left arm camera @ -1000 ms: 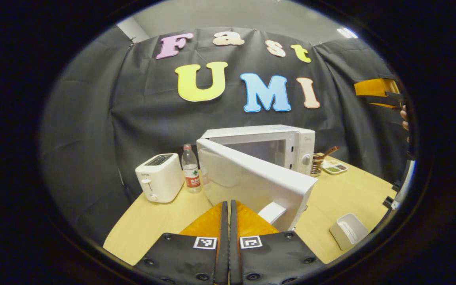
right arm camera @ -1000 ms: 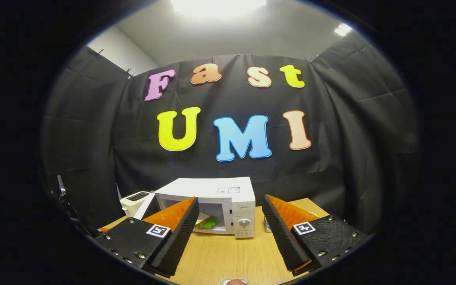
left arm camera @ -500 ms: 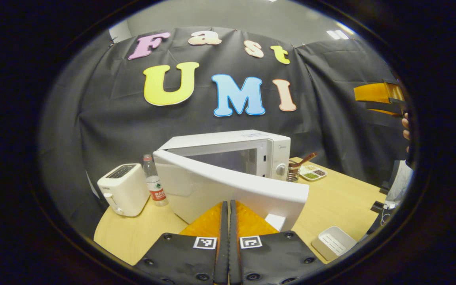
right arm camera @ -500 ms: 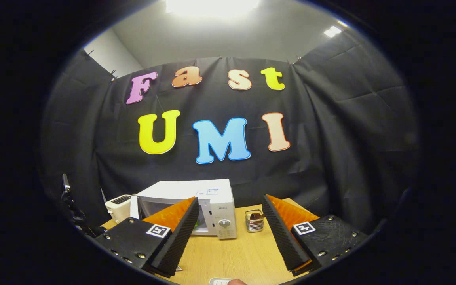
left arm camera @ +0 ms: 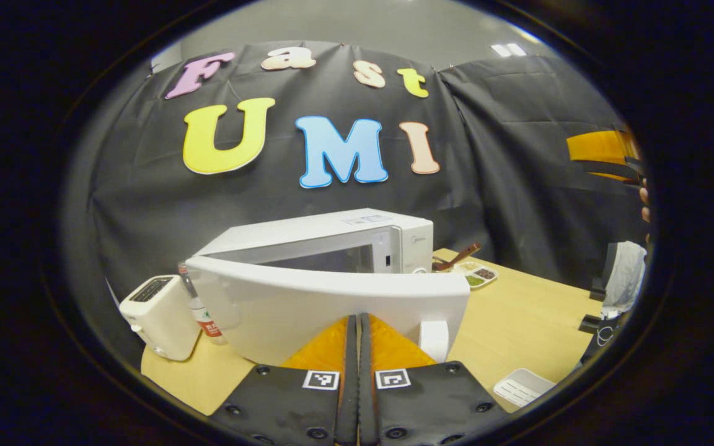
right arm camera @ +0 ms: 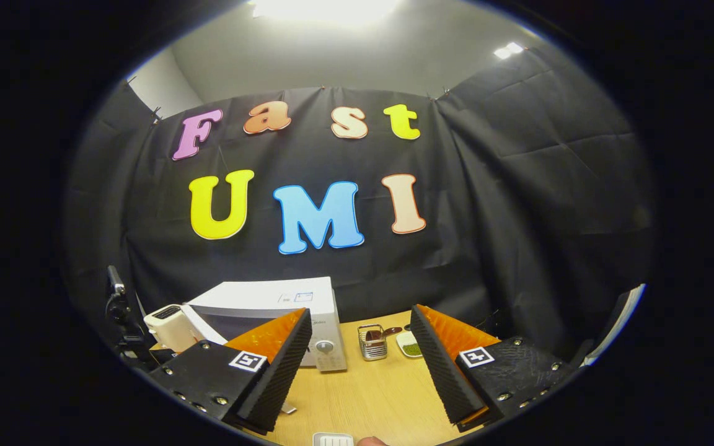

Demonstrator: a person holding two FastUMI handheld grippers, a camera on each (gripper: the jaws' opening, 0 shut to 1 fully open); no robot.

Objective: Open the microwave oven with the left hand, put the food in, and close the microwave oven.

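The white microwave [left arm camera: 332, 232] stands mid-table with its door [left arm camera: 307, 303] partly open, swung across the front of the cavity. My left gripper [left arm camera: 357, 322] is shut with nothing between its fingers, its tips against the door's outer face just left of the handle [left arm camera: 434, 337]. The door hides the inside of the cavity. In the right gripper view the microwave [right arm camera: 270, 300] sits low at the left. My right gripper [right arm camera: 360, 311] hangs open and empty above the table's near side, well back from the oven; that right gripper [left arm camera: 605, 155] also appears at the far right of the left gripper view.
A white toaster [left arm camera: 158, 316] and a water bottle [left arm camera: 199, 310] stand left of the microwave. Right of it are a metal basket [right arm camera: 372, 342] and a condiment dish [right arm camera: 408, 344]. A small white tray [left arm camera: 521, 387] lies near the wooden table's [left arm camera: 530, 316] front edge.
The door has swung further toward the oven with my shut left gripper following it. The right gripper has turned rightward, so the microwave slid left in its view, and stays open.
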